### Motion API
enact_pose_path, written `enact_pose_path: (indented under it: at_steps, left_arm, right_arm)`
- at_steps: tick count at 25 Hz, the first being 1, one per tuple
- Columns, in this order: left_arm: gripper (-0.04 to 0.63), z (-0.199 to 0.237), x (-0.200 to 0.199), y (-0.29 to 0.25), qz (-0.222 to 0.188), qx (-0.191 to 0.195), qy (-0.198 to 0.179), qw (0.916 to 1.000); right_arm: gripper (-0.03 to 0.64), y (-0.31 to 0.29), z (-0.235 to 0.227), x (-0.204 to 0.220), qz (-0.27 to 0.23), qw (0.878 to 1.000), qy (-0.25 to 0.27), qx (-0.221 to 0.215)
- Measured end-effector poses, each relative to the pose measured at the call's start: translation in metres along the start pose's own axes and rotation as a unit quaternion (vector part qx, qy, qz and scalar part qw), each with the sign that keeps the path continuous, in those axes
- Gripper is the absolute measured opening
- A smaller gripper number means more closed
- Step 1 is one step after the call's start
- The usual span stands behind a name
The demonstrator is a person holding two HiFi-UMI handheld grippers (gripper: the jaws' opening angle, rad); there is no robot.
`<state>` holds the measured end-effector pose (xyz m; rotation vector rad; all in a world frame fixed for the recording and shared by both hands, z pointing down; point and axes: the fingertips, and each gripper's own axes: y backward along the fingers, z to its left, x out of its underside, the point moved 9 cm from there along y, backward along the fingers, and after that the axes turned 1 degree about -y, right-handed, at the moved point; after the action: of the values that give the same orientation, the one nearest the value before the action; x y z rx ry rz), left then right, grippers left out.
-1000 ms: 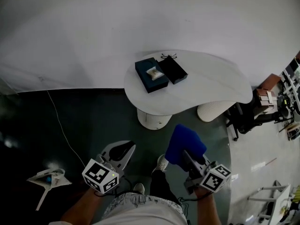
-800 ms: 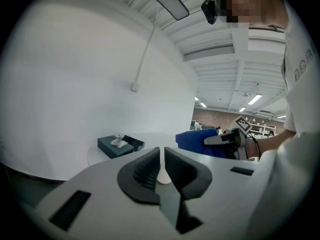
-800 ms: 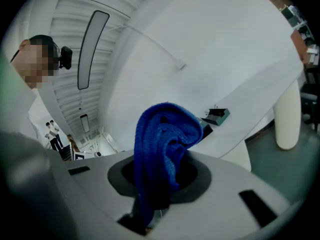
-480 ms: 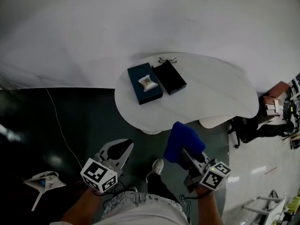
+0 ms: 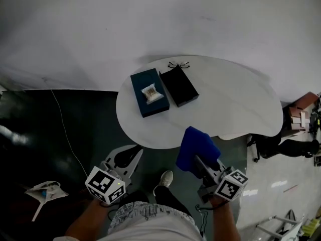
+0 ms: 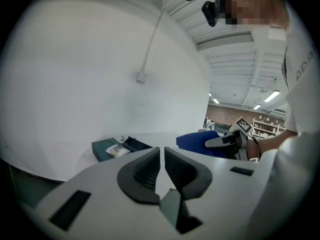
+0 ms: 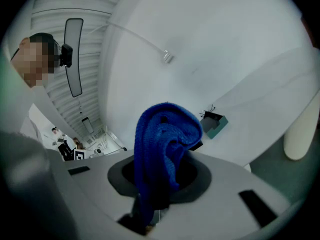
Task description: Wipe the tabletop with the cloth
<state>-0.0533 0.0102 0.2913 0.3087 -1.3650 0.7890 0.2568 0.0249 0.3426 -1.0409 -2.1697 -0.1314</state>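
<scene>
Your right gripper (image 5: pixel 204 168) clamps the blue cloth (image 5: pixel 195 145), bunched past its jaws at the table's (image 5: pixel 235 104) near edge, seemingly ready to wipe, while your left gripper (image 5: pixel 125 159) hangs nearly closed and empty.

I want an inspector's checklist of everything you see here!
Surface: white table, mostly bare.
Job's things: blue cloth, held near the table's front edge.
Clutter: open teal box with a small item inside; black box beside it.
Grippers: left gripper empty, jaws nearly together; right gripper shut on the blue cloth.
Cables: thin white cable on the floor.
Surroundings: white wall; dark floor; crumpled white bag.
</scene>
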Motion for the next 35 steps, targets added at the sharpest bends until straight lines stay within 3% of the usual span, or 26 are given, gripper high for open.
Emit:
enact_pose_path:
  at_steps: [17,26,35]
  left_arm:
    - [0.044,0.047,0.018,-0.019,0.009,-0.016,0.027,0.9995]
    - [0.044,0.101,0.031,-0.006,0.017,-0.024,0.045,0.9986]
    - [0.044,0.141,0.051,0.023,0.029,-0.054,0.074,0.9954]
  right_arm:
    - [0.091,-0.073,-0.023,-0.009,0.055,0.998,0.033,0.002]
    - [0.091,-0.157,-0.018,0.017,0.111,0.992,0.068,-0.001]
    - [0.091,-0.243,-0.008,0.057,0.191,0.977,0.091,-0.029]
